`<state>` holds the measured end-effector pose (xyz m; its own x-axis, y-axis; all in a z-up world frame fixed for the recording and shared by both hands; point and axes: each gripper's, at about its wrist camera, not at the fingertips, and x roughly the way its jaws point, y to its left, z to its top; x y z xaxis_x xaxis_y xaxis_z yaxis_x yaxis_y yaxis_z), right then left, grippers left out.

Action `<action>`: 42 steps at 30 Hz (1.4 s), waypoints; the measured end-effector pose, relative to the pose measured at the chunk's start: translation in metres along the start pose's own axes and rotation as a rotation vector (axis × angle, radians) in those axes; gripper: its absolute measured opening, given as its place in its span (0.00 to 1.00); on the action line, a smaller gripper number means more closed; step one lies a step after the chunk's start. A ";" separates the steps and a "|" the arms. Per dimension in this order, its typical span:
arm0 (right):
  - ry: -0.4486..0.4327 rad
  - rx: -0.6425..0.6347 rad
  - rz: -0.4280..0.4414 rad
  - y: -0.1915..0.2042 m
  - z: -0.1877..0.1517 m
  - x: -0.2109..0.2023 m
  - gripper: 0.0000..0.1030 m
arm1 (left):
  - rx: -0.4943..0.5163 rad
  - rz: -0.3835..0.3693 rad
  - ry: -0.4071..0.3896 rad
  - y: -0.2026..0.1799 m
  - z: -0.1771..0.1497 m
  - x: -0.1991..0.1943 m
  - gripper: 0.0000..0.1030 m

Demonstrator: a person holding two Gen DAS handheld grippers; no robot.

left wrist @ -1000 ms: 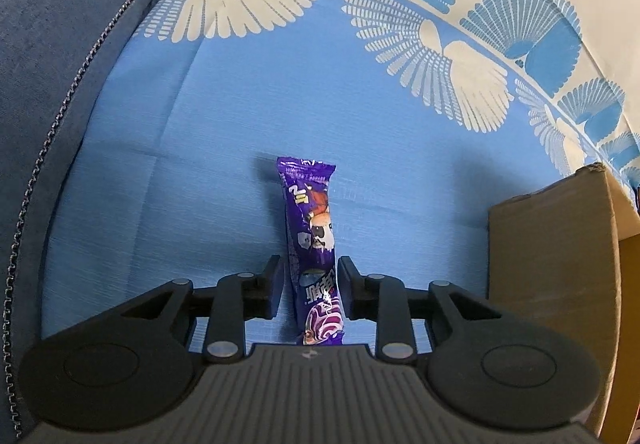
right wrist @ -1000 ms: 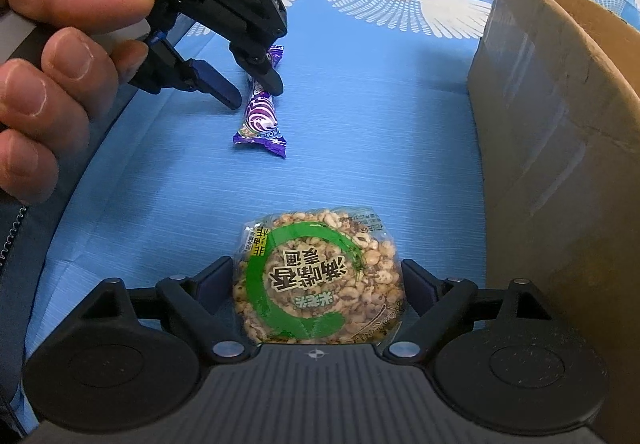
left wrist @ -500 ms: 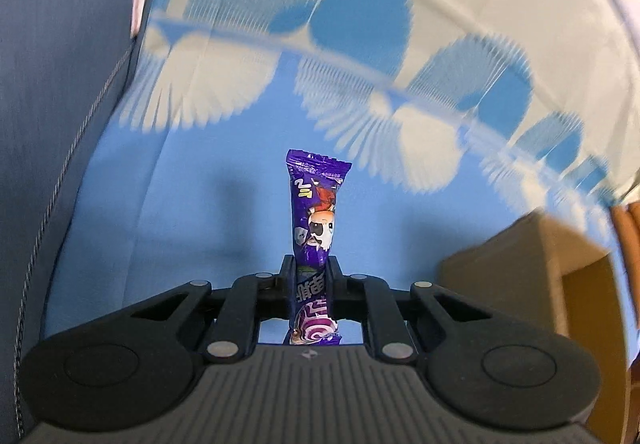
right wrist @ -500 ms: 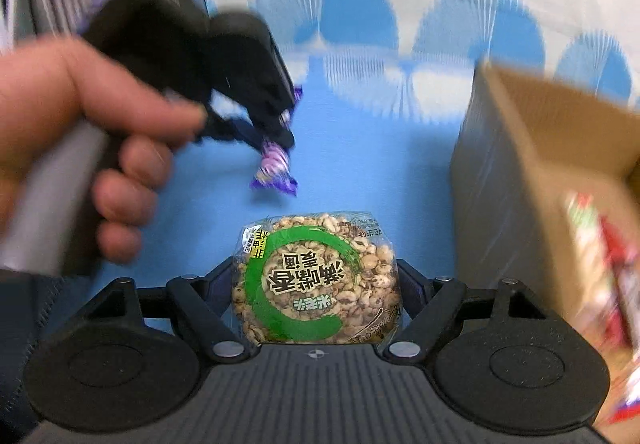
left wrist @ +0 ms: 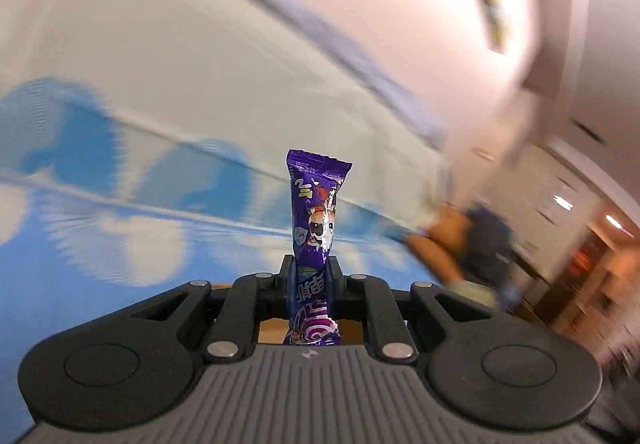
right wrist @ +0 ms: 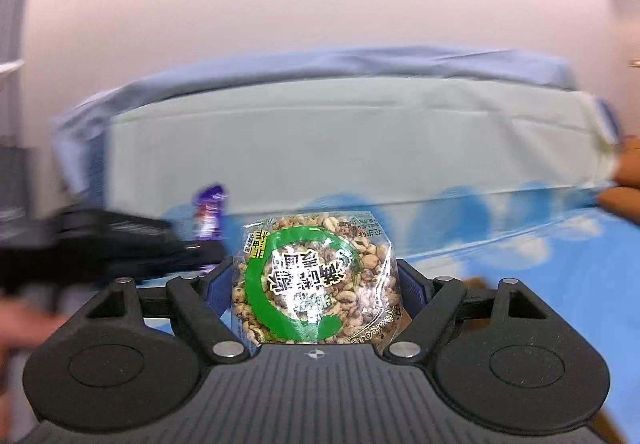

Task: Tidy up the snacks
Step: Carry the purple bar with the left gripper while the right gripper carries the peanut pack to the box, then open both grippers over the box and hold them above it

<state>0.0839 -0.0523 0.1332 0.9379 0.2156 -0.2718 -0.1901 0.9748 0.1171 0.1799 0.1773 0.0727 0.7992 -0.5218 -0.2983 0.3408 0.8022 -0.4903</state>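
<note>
My left gripper (left wrist: 311, 276) is shut on a slim purple snack bar (left wrist: 316, 211), which stands upright out of the jaws, lifted off the cloth. My right gripper (right wrist: 316, 280) is shut on a round clear pack of puffed grain with a green ring label (right wrist: 314, 276), also held in the air. In the right wrist view the left gripper (right wrist: 120, 244) shows as a dark blur at the left, the purple snack bar (right wrist: 210, 213) sticking up from it. Both views are smeared by motion.
A blue and white patterned cloth (left wrist: 100, 236) covers the surface below. A sliver of brown cardboard (left wrist: 272, 330) shows under the left jaws and cardboard (right wrist: 476, 280) under the right ones. A person's hand (right wrist: 624, 179) sits at the right edge; a white wall lies behind.
The left jaws closed on the purple bar, and both grippers rose and tipped up toward level, each carrying its snack. The cardboard box slid out of sight below.
</note>
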 end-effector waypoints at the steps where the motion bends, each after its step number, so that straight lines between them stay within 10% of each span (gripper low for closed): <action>1: 0.012 -0.001 -0.027 -0.009 0.004 0.001 0.79 | 0.022 -0.034 0.021 -0.014 -0.004 0.005 0.17; 3: 0.052 0.012 -0.078 -0.029 0.012 0.003 0.92 | 0.050 -0.056 0.040 -0.037 -0.010 0.012 0.49; 10: 0.149 0.060 -0.070 -0.090 0.023 -0.023 0.99 | 0.020 0.012 -0.005 -0.084 -0.021 -0.013 0.60; 14: 0.187 0.052 -0.010 -0.115 0.009 -0.055 0.99 | 0.092 0.072 -0.019 -0.122 -0.046 -0.051 0.83; 25: 0.313 0.033 -0.087 -0.141 -0.074 -0.120 0.99 | 0.005 0.358 0.050 -0.187 -0.171 -0.083 0.87; 32: 0.344 -0.014 -0.120 -0.147 -0.085 -0.110 0.99 | 0.034 0.492 0.231 -0.160 -0.190 -0.048 0.94; 42: 0.384 -0.027 -0.101 -0.139 -0.088 -0.095 0.99 | 0.059 0.518 0.270 -0.160 -0.195 -0.026 0.99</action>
<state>-0.0040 -0.2029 0.0585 0.7767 0.1195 -0.6184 -0.1150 0.9922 0.0473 0.0077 0.0059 -0.0009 0.7169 -0.1070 -0.6889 -0.0273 0.9831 -0.1812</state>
